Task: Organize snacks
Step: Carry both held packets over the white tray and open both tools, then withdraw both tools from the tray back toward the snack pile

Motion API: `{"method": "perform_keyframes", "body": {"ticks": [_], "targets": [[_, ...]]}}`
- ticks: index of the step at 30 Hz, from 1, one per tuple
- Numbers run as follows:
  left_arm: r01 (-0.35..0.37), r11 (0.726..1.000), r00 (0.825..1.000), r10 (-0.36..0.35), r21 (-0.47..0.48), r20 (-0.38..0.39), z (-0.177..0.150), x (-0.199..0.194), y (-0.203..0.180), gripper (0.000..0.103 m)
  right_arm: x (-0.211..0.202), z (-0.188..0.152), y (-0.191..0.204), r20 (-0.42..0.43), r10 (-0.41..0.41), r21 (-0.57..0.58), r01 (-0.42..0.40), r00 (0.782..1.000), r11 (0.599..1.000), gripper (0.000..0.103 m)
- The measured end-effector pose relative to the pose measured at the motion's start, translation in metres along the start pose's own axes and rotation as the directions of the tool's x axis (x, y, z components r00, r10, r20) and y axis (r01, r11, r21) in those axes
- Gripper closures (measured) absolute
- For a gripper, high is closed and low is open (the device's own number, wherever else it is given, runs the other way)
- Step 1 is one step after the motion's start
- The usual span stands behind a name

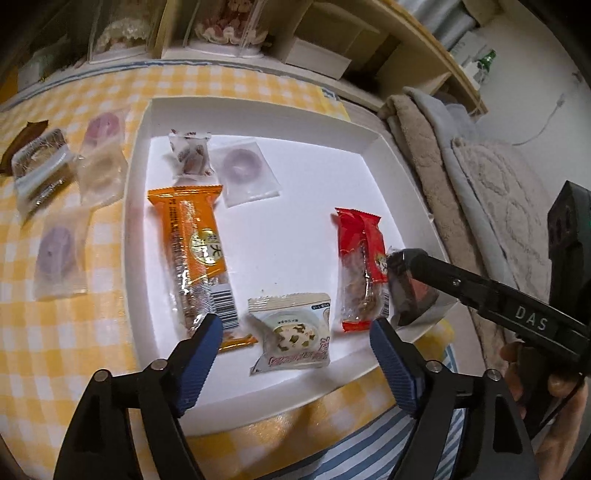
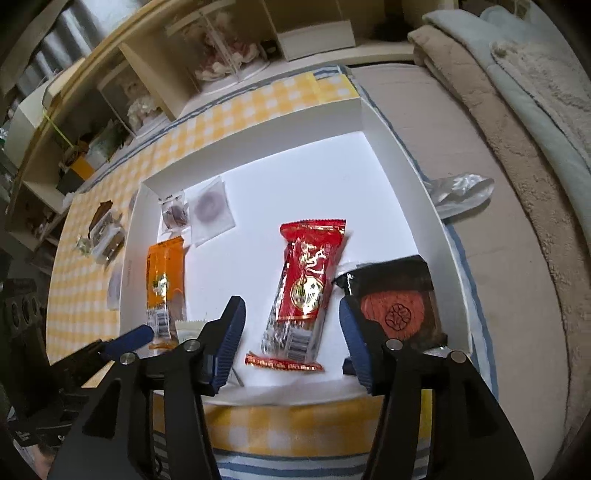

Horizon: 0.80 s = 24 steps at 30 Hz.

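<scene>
A white tray (image 1: 137,155) (image 2: 391,147) lies on a yellow checked cloth. Inside are a long orange pack (image 1: 192,243) (image 2: 164,284), a red pack (image 1: 360,266) (image 2: 308,284), a pale cookie pack (image 1: 295,332), a small clear sweet pack (image 1: 190,155) and a purple ring sweet (image 1: 245,166). My left gripper (image 1: 295,326) is open over the cookie pack, its pads apart from it. My right gripper (image 2: 291,308) is open astride the red pack's lower part. A dark packet with a red disc (image 2: 399,306) (image 1: 412,295) lies just right of its right finger, in the tray's corner.
Left of the tray, several wrapped snacks lie on the cloth (image 1: 92,332): purple ring sweets (image 1: 57,251) and a silver-wrapped one (image 1: 38,162). Shelves with clear containers (image 1: 229,26) stand behind. Folded blankets (image 2: 517,129) and a clear bag (image 2: 461,192) are to the right.
</scene>
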State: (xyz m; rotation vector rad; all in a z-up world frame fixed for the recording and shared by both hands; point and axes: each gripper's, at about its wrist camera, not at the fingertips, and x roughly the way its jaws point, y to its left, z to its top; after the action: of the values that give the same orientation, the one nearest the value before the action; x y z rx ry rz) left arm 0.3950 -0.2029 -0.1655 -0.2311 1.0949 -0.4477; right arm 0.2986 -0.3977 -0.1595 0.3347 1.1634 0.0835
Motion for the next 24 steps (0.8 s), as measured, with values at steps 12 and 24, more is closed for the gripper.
{"method": "perform_keyframes", "body": {"ticks": [12,24], "targets": [[-0.043,0.999,0.999,0.042,0.030,0.031,-0.010,-0.039,-0.003,0.000,-0.025,-0.016,0.005,0.033,-0.044,-0.002,0.044,0.998,0.999,0.020],[-0.076,0.996,0.992,0.072,0.041,0.103,-0.005,-0.092,0.005,0.000,-0.057,-0.019,0.025,0.159,-0.084,-0.055,0.094,0.984,0.994,0.000]]}}
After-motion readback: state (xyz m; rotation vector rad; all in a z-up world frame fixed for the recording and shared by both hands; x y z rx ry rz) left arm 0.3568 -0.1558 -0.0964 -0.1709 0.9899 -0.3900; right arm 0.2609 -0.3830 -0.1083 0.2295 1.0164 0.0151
